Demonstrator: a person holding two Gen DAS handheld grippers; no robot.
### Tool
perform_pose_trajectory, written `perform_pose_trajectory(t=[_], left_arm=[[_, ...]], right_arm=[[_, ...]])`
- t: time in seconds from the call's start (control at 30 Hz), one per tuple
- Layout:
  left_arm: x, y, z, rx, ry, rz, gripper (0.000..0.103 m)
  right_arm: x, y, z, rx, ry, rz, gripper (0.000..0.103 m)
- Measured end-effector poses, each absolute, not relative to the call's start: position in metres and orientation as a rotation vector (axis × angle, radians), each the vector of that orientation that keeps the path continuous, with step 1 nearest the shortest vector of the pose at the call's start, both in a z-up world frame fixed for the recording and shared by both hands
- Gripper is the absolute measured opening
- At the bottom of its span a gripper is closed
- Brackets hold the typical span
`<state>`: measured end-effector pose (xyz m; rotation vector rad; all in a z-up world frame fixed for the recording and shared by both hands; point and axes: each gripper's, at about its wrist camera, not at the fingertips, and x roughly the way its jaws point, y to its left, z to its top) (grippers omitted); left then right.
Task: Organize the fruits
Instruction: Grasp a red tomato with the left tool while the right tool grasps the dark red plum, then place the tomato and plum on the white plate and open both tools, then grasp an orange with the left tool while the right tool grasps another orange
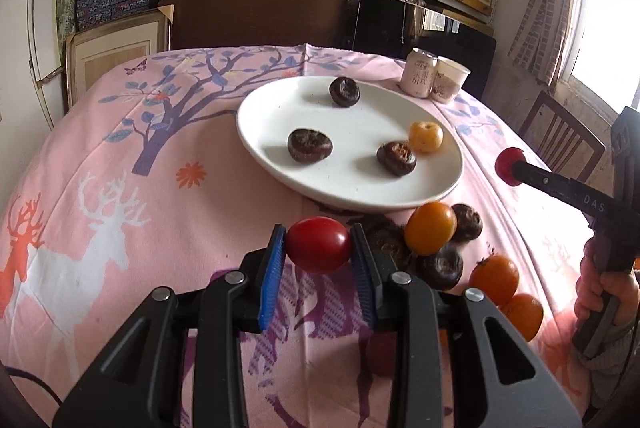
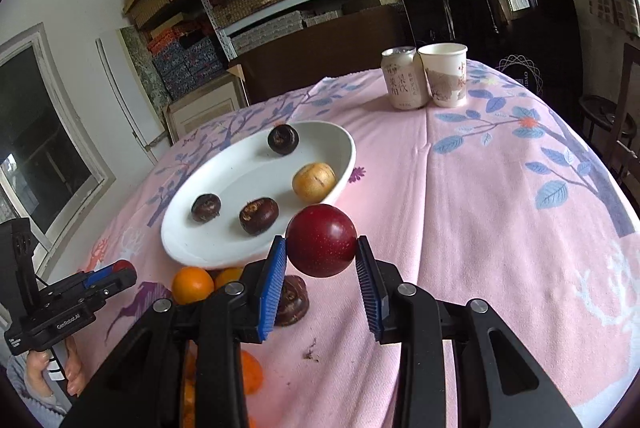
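Now the left gripper (image 1: 319, 246) is clamping a red tomato (image 1: 319, 245), the right gripper (image 2: 321, 242) a dark plum (image 2: 321, 241); the white plate (image 1: 280, 100) is lying just ahead, so both fruits are needing gentle lowering before release.

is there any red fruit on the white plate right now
No, the white plate holds only three dark fruits and one yellow-orange fruit.

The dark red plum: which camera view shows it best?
The right wrist view shows the dark red plum best: it is large and central, clamped between the right gripper pads. The left wrist view shows only a small red part at the tip of that gripper, near the right edge.
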<state>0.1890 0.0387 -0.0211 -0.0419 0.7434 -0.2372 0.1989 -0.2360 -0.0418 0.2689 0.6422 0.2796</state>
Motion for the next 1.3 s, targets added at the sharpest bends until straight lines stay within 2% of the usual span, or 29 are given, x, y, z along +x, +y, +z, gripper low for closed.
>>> perform_pose_trajectory(t=[0.17,0.33,0.37,0.4,0.43,0.57,0.63,0.67,0.77,0.83,0.93,1.3], left_arm=[[0.235,0.019,-0.006,-0.016,0.748,-0.236,0.032],[0.263,-0.006,-0.022,0.012,0.787,-0.267,0.033],[0.266,-0.008,-0.026,0.022,0.785,-0.256,0.037],[0.267,-0.008,-0.028,0.024,0.785,-0.249,0.05],[0.267,-0.006,-0.03,0.019,0.782,-0.248,0.058],[0.261,0.008,-0.027,-0.017,0.771,-0.244,0.063],[0.253,0.015,-0.026,-0.026,0.76,-0.227,0.075],[0.248,0.017,-0.026,-0.028,0.755,-0.219,0.076],[0.229,0.016,-0.024,-0.03,0.741,-0.243,0.077],[0.212,0.007,-0.021,0.0,0.716,-0.274,0.079],[0.19,-0.013,-0.022,0.087,0.679,-0.293,0.084],[0.187,-0.046,-0.036,0.172,0.704,-0.3,0.084]], right_arm=[[0.228,-0.21,-0.029,0.255,0.682,0.347,0.036],[0.253,-0.175,-0.039,0.193,0.728,0.388,0.036],[0.255,-0.172,-0.041,0.191,0.735,0.404,0.038],[0.256,-0.172,-0.041,0.192,0.73,0.411,0.039],[0.255,-0.174,-0.04,0.192,0.715,0.406,0.044],[0.244,-0.185,-0.033,0.205,0.671,0.393,0.047],[0.237,-0.191,-0.034,0.219,0.665,0.383,0.057],[0.234,-0.193,-0.035,0.218,0.665,0.373,0.059],[0.225,-0.2,-0.037,0.21,0.664,0.337,0.062],[0.219,-0.208,-0.036,0.225,0.651,0.314,0.069],[0.214,-0.22,-0.035,0.257,0.639,0.29,0.071],[0.206,-0.232,-0.039,0.296,0.656,0.258,0.076]])
